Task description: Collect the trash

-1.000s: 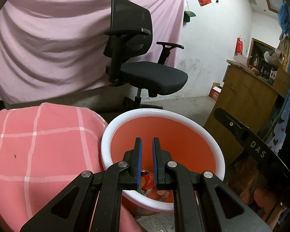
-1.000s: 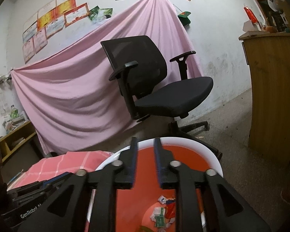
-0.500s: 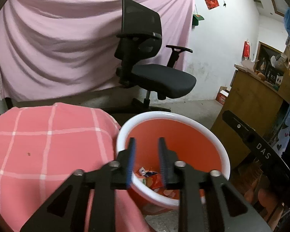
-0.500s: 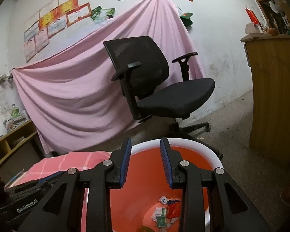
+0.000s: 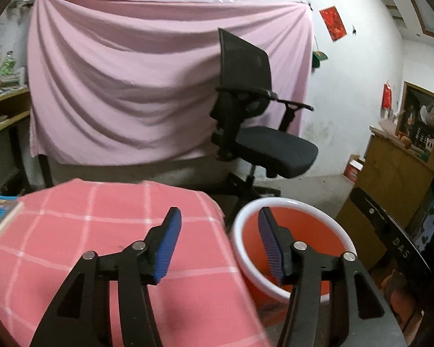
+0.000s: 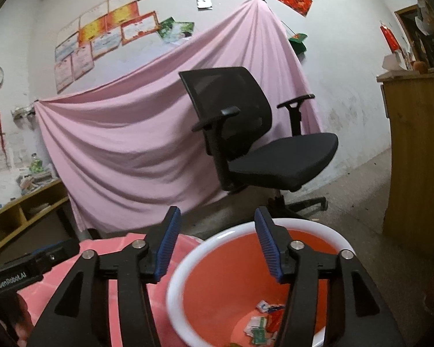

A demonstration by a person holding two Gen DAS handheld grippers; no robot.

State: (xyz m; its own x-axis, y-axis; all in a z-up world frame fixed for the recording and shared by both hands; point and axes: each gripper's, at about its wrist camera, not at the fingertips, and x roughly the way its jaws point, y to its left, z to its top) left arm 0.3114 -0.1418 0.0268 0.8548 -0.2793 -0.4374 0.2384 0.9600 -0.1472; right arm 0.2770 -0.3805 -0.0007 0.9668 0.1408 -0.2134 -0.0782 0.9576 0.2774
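Over the red-checked counter (image 5: 101, 231), my left claw (image 5: 218, 238) has swung off the orange bin (image 5: 292, 211), jaws just spread and empty. From the right wrist, my right claw (image 6: 215, 238), likewise just opened, hangs empty above the wrappers (image 6: 263, 324) on the bin's (image 6: 188, 257) floor — drop apparently done.

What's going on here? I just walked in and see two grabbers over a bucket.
A person is collecting trash with a hand-held tool in each hand. The left tool and the right tool have just been opening and hold nothing. Wrappers already lie at the bottom of the orange bucket, beside a table with a pink checked cloth.
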